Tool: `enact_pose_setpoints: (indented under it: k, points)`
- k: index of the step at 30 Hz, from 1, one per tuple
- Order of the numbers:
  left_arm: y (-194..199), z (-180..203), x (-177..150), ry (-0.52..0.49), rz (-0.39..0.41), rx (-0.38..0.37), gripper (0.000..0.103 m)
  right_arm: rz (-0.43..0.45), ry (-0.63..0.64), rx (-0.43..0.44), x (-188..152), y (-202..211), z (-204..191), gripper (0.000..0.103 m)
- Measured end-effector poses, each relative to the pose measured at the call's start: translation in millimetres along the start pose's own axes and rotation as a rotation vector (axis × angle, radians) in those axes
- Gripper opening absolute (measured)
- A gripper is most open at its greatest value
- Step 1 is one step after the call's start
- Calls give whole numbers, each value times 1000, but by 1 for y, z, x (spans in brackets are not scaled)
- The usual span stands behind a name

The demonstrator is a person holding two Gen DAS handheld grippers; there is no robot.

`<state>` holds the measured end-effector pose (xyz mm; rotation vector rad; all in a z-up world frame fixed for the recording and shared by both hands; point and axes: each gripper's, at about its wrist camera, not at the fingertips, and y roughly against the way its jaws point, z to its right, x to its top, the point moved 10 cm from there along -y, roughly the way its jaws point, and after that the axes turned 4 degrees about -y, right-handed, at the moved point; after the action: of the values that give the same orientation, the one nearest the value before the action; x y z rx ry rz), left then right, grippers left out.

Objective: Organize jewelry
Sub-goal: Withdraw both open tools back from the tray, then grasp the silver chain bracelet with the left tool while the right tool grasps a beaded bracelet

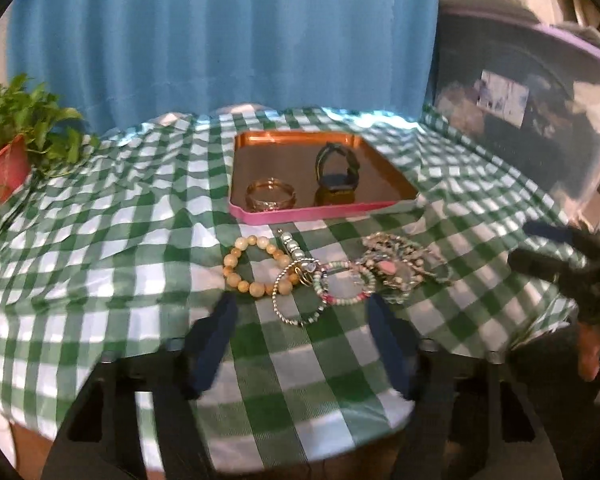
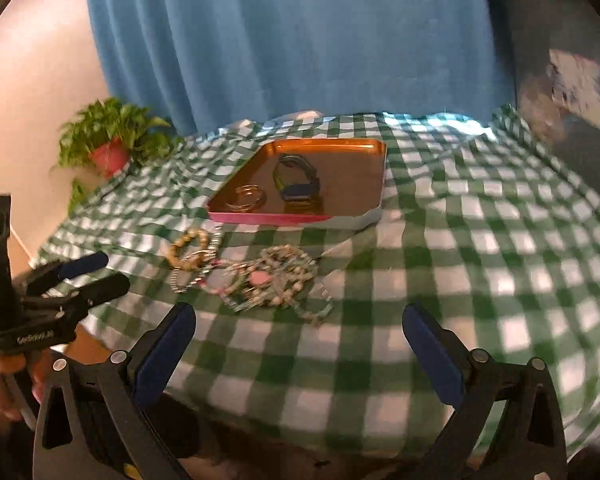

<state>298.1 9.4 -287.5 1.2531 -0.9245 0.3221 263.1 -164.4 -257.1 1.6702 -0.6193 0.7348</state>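
Blue-padded fingers of the left claw (image 1: 300, 320) fill the bottom of the left wrist view, spread apart with nothing between them, hovering just short of the heap of jewelry on the green-and-white checked cloth (image 1: 100, 248) that covers the surface. Nearest those fingers lies a silver bead chain bracelet (image 1: 296, 300), overlapping a cream stone-bead bracelet (image 1: 252, 266) to its left and a small pastel seed-bead bracelet (image 1: 346, 284) to its right. A short strand of pale pearly beads (image 1: 294, 246) points toward the tray from the middle of the heap. Further right sits a tangled cluster of necklaces (image 1: 400, 266) with a pink pendant in it; how many pieces it holds cannot be told. Beyond the heap, a pink-walled tray (image 1: 300, 214) with a copper-coloured floor rests on the cloth, and inside it are a gold bangle (image 1: 270, 196) at the near left and a wristwatch (image 1: 338, 176) standing on its edge to the right of it, the two apart. In the right wrist view, the right claw (image 2: 300, 344) is also wide open and empty, held above the cloth on the near side of the tangled cluster, with the left claw visible at the far left edge. A potted plant (image 2: 110, 140) in a red pot stands at the far left corner, and a blue curtain (image 2: 292, 40) hangs behind the surface.
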Motion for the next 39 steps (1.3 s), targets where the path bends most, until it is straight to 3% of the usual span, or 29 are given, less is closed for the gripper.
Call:
enact_pose_setpoints:
  k: [2,4,5,6,8,9,12,15,17,21,25,26,29,31,34,39]
  points:
    - [-17,-3,-2,5,-36,-20,42,8,51,6,7,-5,-2,80]
    - [-30,-6,-8,17,-57,-33,39,19,77,25,8,-15,-3,57]
    - [-35,-7,-11,20,-65,-38,38,29,71,63,8,-21,-5,38]
    - [-39,-7,-14,21,-75,-39,37,35,60,118,3,-26,-6,27]
    - [-48,-10,-20,31,-101,-39,34,-58,63,103,-13,-49,-2,21]
    - [-53,-12,-22,39,-114,-37,33,-59,62,105,-12,-53,-2,18]
    - [-58,-14,-20,37,-118,-33,33,-67,66,94,-11,-60,0,18]
    - [-59,-14,-20,32,-112,-32,32,-128,41,62,-19,-76,10,13]
    - [-61,-16,-18,22,-111,-15,23,-169,24,73,-24,-84,12,14]
    - [-65,-24,-15,36,-100,9,4,-152,73,49,-25,-85,9,13]
    - [-67,-27,-14,73,-88,-5,3,-132,155,-6,-27,-86,4,13]
    - [-66,-26,-14,69,-88,3,3,-134,131,-5,-25,-86,8,5]
    - [-57,-20,-17,102,-83,-26,3,-116,54,49,-22,-75,11,3]
    - [-41,-14,-20,123,-66,-56,3,-85,69,56,-21,-62,4,3]
    - [-20,-4,-34,97,-69,-44,3,-71,62,100,-29,-42,-7,3]
    - [-26,-2,-45,87,-111,-25,3,-82,79,96,-37,-36,-11,3]
